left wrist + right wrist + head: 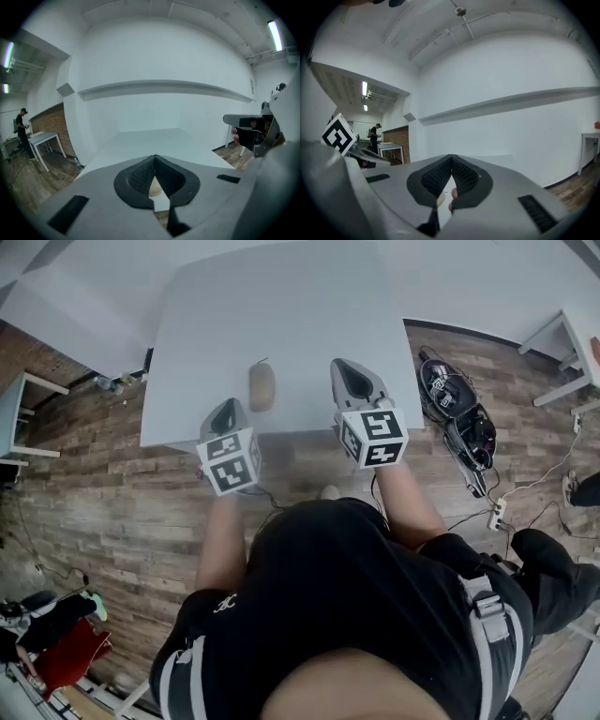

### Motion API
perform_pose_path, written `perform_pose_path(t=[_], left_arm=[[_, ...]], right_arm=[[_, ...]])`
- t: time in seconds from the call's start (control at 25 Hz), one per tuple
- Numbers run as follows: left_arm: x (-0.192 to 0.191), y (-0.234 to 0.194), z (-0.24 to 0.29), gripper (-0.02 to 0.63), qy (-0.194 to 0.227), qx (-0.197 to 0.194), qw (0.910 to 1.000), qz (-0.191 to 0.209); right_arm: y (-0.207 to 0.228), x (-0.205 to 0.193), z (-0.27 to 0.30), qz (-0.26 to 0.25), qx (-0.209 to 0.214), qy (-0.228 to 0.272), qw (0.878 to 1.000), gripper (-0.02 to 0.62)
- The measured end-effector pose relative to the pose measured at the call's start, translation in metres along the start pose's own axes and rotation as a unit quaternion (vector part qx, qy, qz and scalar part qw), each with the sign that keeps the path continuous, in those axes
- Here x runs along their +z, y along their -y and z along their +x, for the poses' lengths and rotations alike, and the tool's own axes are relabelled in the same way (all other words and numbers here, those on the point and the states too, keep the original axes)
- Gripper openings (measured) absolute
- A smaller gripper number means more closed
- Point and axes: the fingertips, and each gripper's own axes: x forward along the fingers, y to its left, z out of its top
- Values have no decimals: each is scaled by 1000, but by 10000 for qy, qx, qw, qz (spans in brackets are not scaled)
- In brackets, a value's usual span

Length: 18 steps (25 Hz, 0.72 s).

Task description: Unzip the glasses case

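Observation:
A tan oval glasses case (262, 387) lies on the white table (281, 306), near its front edge. My left gripper (225, 409) hovers over the table's front edge, just left of the case and a little nearer to me; it is shut with nothing in it. My right gripper (353, 373) is level with the case on its right, a short gap away, also shut and empty. In the left gripper view the closed jaws (154, 158) meet at a point, and a sliver of the case (155, 188) shows below them. The right gripper view shows its jaws (451, 160) closed too.
Black bags and gear (459, 409) lie on the wooden floor to the table's right, with a power strip (496, 516) and cables. More white tables stand at the far right (562, 338) and left (23, 399). A person (21, 125) stands far off.

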Motion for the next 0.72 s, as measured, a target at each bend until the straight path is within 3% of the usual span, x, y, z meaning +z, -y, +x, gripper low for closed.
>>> perform_pose_path(t=[0.4, 0.72], left_arm=[[-7, -7, 41, 3, -477, 510, 9966, -448], [-25, -20, 67, 3, -767, 398, 9938, -693]], right_arm=[[31, -26, 48, 156, 624, -364, 9973, 5], [33, -41, 62, 39, 695, -538, 9961, 5]])
